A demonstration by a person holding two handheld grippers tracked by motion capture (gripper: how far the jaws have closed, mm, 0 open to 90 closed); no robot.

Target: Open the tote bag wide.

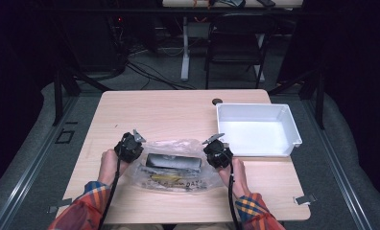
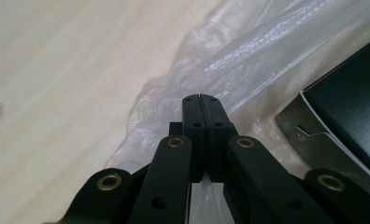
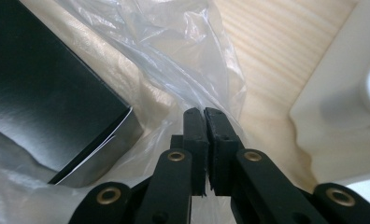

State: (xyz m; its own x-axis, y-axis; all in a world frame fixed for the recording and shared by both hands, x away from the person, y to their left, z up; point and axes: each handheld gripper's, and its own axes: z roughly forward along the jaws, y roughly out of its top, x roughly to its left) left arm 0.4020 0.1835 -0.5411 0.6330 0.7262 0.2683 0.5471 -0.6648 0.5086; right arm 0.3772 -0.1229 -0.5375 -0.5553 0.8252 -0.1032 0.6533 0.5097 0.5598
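Plaid sleeves, black grippers with trailing cables

The person wears plaid sleeves (image 1: 88, 201) in orange, red, blue and yellow. Each hand carries a black gripper: the left gripper (image 2: 202, 99) and right gripper (image 3: 204, 112) have matte black jaws on angled black link arms with brass-ringed pivot holes, a grey three-cornered plate (image 1: 138, 136) on top, and a black cable (image 1: 110, 196) behind.
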